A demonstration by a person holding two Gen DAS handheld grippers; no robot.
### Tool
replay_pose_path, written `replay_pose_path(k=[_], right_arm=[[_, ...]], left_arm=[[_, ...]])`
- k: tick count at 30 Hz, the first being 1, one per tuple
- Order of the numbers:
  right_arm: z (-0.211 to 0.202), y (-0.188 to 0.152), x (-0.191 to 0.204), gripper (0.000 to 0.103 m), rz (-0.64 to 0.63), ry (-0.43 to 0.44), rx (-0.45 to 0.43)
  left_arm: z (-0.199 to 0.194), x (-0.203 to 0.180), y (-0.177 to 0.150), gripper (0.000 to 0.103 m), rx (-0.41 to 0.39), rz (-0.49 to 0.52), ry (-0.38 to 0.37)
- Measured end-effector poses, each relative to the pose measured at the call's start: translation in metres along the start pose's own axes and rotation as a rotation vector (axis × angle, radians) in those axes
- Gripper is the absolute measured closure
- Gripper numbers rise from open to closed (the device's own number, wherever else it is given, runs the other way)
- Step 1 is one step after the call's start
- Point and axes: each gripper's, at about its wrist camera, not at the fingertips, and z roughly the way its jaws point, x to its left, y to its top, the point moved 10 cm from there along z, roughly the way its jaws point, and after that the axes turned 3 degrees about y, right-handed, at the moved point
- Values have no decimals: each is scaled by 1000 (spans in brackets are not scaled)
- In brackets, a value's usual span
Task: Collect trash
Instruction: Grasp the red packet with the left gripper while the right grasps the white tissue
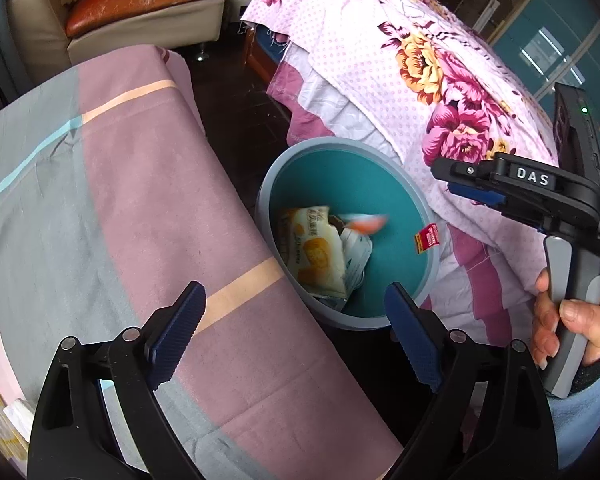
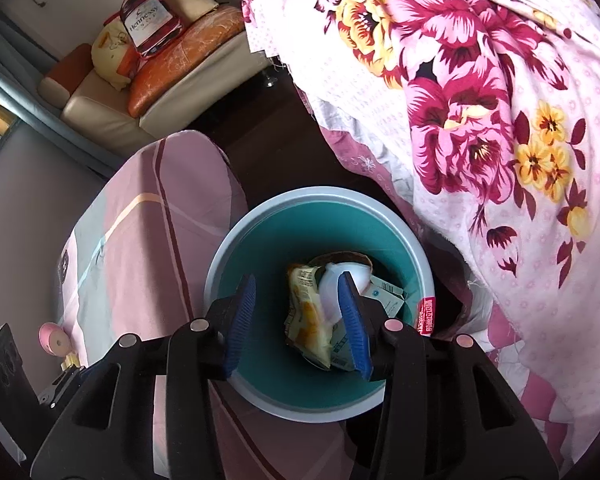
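Observation:
A round bin with a grey rim (image 1: 342, 146) (image 2: 320, 194) and teal inside stands on the floor between two cloth-covered surfaces. Inside lie a yellow snack wrapper (image 1: 318, 254) (image 2: 306, 316), a white carton (image 1: 358, 252) (image 2: 386, 298) and a blurred white and orange piece (image 1: 364, 222) (image 2: 334, 292) in mid-air over the trash. My right gripper (image 2: 300, 320) is open and empty directly above the bin; it also shows in the left wrist view (image 1: 476, 184) above the bin's right rim. My left gripper (image 1: 296, 328) is open and empty, over the table edge beside the bin.
A table with a pink and grey striped cloth (image 1: 120, 200) (image 2: 148, 232) lies left of the bin. A floral sheet (image 1: 420, 60) (image 2: 480, 100) covers furniture on the right. A sofa (image 1: 140, 4) (image 2: 160, 80) stands at the back. A pink roll (image 2: 54, 340) sits on the table.

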Motion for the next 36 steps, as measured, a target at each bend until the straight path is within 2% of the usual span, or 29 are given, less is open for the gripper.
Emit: replay_pose_path(k=[2, 4, 7, 10, 19, 24, 26, 36], right_arm=[[-3, -1, 1, 59, -5, -7, -1], [-8, -2, 2, 51, -9, -14, -7], [-16, -3, 4, 46, -14, -18, -15], [-23, -5, 8, 37, -20, -19, -22], [-40, -19, 32, 31, -55, -20, -21], [-49, -32, 57, 31, -92, -19, -24], [-51, -36, 65, 28, -106, -20, -22], [-51, -80, 134, 28, -227, -2, 27]], left_arm=[[0, -1, -2, 12, 4, -2, -4], [1, -1, -4, 12, 6, -2, -6], [-1, -1, -7, 12, 8, -8, -13], [-5, 0, -10, 12, 9, -17, -21], [-28, 8, -21, 12, -23, -29, -30], [-45, 20, -31, 11, -44, -52, -36], [-52, 27, -36, 10, -54, -63, -37], [-93, 77, -76, 8, -94, -115, -16]])
